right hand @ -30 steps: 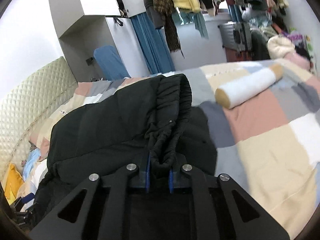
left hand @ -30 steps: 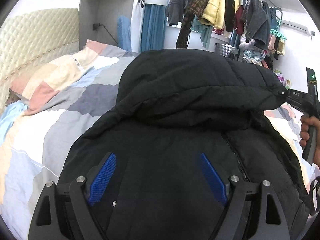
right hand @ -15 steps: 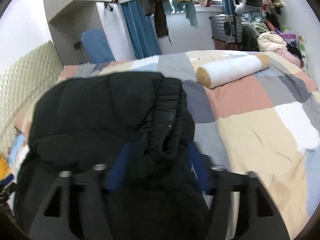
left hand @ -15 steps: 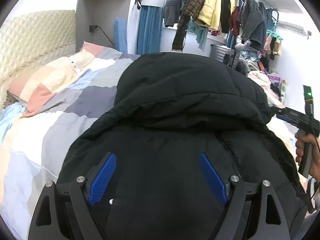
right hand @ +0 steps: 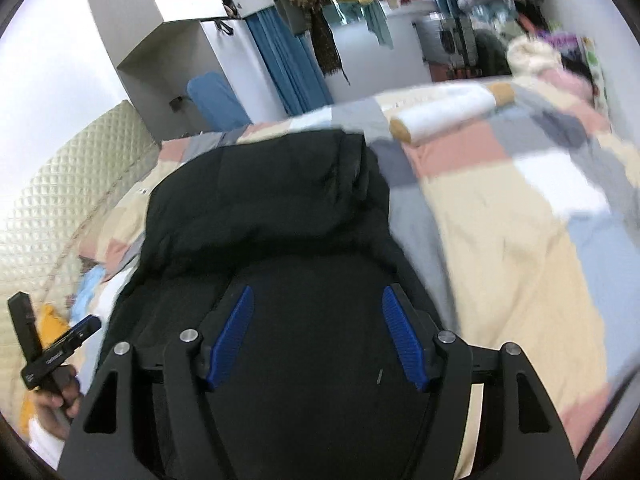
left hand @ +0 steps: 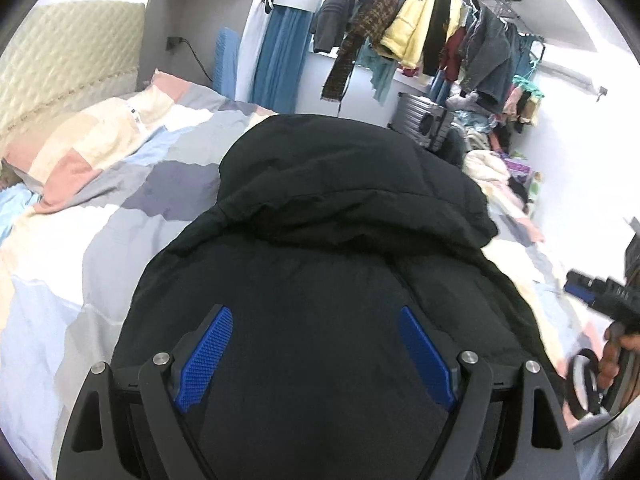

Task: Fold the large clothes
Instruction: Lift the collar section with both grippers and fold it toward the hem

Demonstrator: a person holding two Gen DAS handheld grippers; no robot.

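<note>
Two wrist views look over one black puffer jacket lying on a patchwork bedspread. Only the right view shows the white bolster at 1 o'clock of the jacket, well apart from it, and the broad bare quilt running to 3 o'clock. Only the left view shows the pillow at 10 o'clock and the full rack of hanging clothes at 12 to 1.

The left gripper stands wide over the jacket's body, its blue pads clear of the cloth. The right gripper also stands spread, pinching nothing, jacket fabric beneath the gap.

Open quilt lies on both flanks of the jacket; its hood edge points toward 12. A padded cream headboard bounds the bed at 9 o'clock, a suitcase stands past the far end.
</note>
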